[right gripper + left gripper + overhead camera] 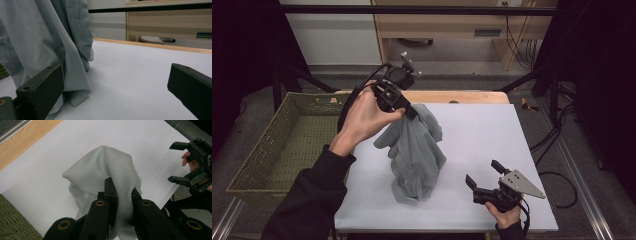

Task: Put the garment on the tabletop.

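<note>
1. High view showed the left gripper (411, 111) raised over the white table surface (482, 135), its jaws clamped on the top of a grey cloth garment (417, 155).
2. From that grip the garment hung down, and its lower end rested on the white surface near the middle of the table.
3. Left gripper view confirmed the grip: fabric (105, 170) was pinched between the two black jaws and bulged out above them.
4. On the white surface near the front edge, to the right of the garment, rested the right gripper (484, 175), jaws spread apart and holding nothing.
5. Right gripper view placed the garment (42, 37) just beside one of its jaws, its hem lying on the surface.
6. A woven green basket (272, 150) stood beside the table on the left.
</note>
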